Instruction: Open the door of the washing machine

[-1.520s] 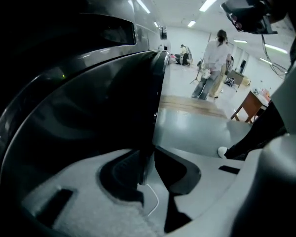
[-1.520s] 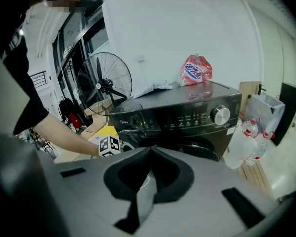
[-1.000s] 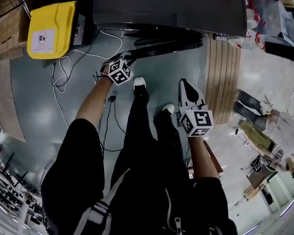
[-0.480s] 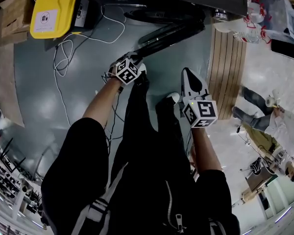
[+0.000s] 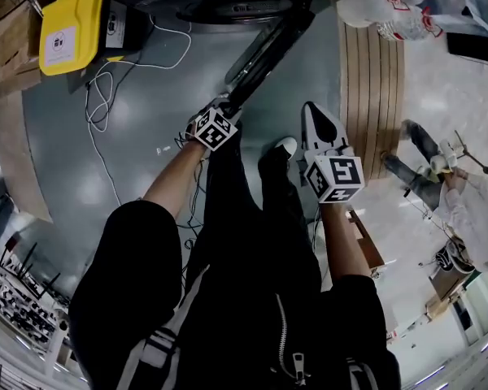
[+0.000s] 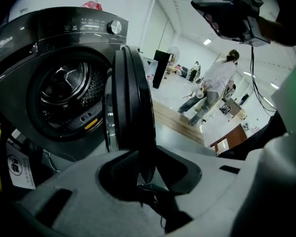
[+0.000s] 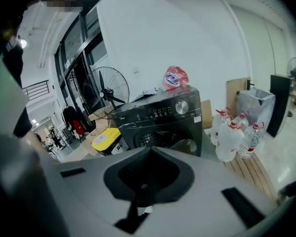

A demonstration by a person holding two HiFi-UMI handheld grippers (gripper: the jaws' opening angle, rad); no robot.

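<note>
The dark front-loading washing machine (image 5: 228, 6) stands at the top of the head view, its drum (image 6: 64, 88) exposed. Its round door (image 5: 264, 51) hangs swung out toward me. In the left gripper view the door (image 6: 130, 98) is seen edge-on. My left gripper (image 5: 225, 102) is at the door's free edge, and the rim runs down between its jaws (image 6: 145, 181). Those jaws have just been opening, and a sliver of floor shows beside the rim. My right gripper (image 5: 309, 112) hovers right of the door over the floor, fingers together, holding nothing; it faces the machine (image 7: 163, 117).
A yellow box (image 5: 69, 27) and loose white cables (image 5: 98, 112) lie left of the machine. On its right a wooden pallet (image 5: 370, 80) carries water bottles (image 7: 232, 137). Another person (image 5: 464, 193) stands at the right. A fan (image 7: 106, 93) stands behind the machine.
The door has swung much wider, from nearly flat against the machine to pointing at me. My left gripper came back and rightward with its edge. The right gripper drew back slightly too.
</note>
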